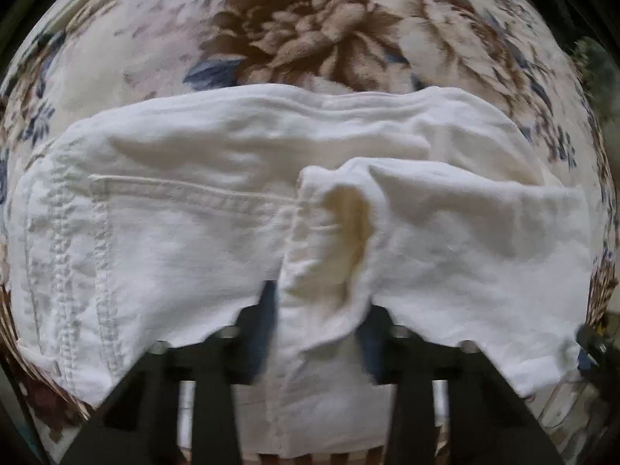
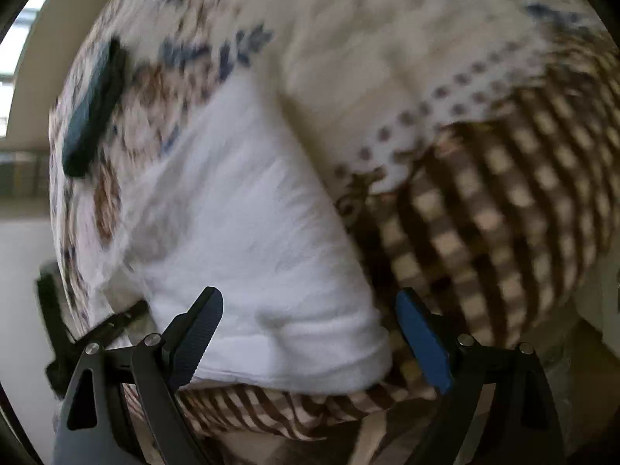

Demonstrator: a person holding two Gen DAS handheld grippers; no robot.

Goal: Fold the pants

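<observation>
The white cotton-twill pants (image 1: 217, 240) lie on a bed covered with a cream blanket printed with brown and blue flowers (image 1: 310, 27), and they are already doubled over: in the left wrist view a stitched seam runs across the upper layer, at least 2 layers show at the far edge, and a loose flap of cloth with a yellowish inner side stands up in a ridge near the middle. The left gripper (image 1: 317, 310) points down onto that ridge, its 2 dark fingers drawn in narrow with the bunched fabric rising between them; it looks pinched, though blur keeps me from saying how firmly. In the right wrist view the same pants (image 2: 248, 232) appear as a compact white block whose rounded edge reaches toward the brown-and-cream checked border of the blanket (image 2: 503, 201). The right gripper (image 2: 310, 333) stands wide, holding nothing, its fingers spread on either side of the near white edge without pressing it. A dark flat oblong object (image 2: 93, 112) lies on the blanket beyond; what it is I cannot tell. As a judgement, the main folding is done, and what remains is tucking or flattening the raised flap, perhaps 1 more fold.
</observation>
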